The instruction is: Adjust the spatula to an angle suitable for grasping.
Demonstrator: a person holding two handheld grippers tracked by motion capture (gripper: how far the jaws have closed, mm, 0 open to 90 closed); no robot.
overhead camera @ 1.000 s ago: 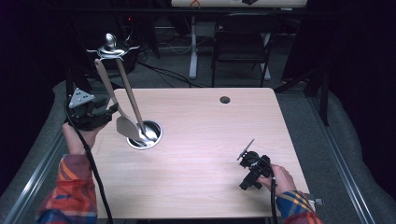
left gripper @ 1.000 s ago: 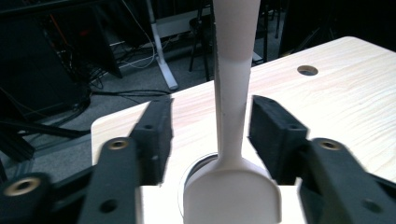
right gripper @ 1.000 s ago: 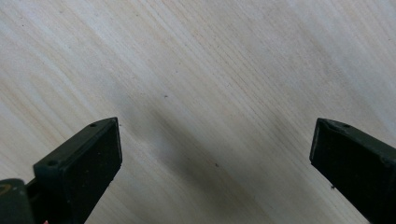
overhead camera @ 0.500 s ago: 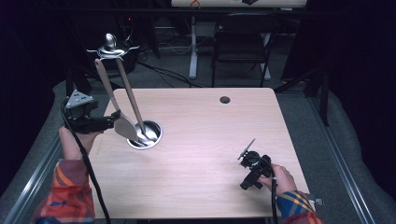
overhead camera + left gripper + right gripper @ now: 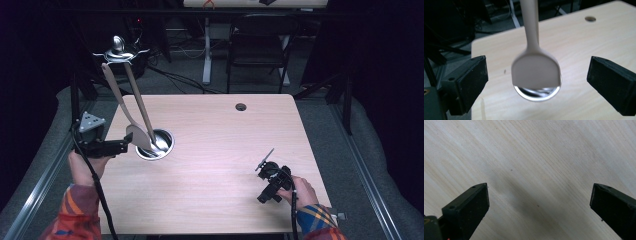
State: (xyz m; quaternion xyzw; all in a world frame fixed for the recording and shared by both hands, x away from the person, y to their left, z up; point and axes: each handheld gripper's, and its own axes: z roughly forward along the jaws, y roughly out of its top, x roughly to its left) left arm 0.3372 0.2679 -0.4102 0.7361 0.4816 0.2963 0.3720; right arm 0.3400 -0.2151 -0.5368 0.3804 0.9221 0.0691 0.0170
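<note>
A steel utensil stand (image 5: 118,50) rises at the table's left, and its round steel base (image 5: 159,146) rests on the wood. A beige spatula (image 5: 122,107) and a second beige-handled utensil (image 5: 142,110) hang from it. My left gripper (image 5: 128,143) is open and sits level with the spatula's blade at its left side. In the left gripper view the blade (image 5: 536,67) hangs between the two wide-apart jaws without touching either, with the steel base (image 5: 537,93) behind it. My right gripper (image 5: 265,170) rests open at the table's front right, above bare wood (image 5: 539,170).
The light wooden table (image 5: 225,135) has a small cable hole (image 5: 241,106) near its far edge. A dark chair (image 5: 257,47) and cables stand on the floor beyond it. Grey floor lies along both sides.
My left gripper has moved right from the table's left edge until its jaws flank the spatula blade. The right gripper has stayed where it was.
</note>
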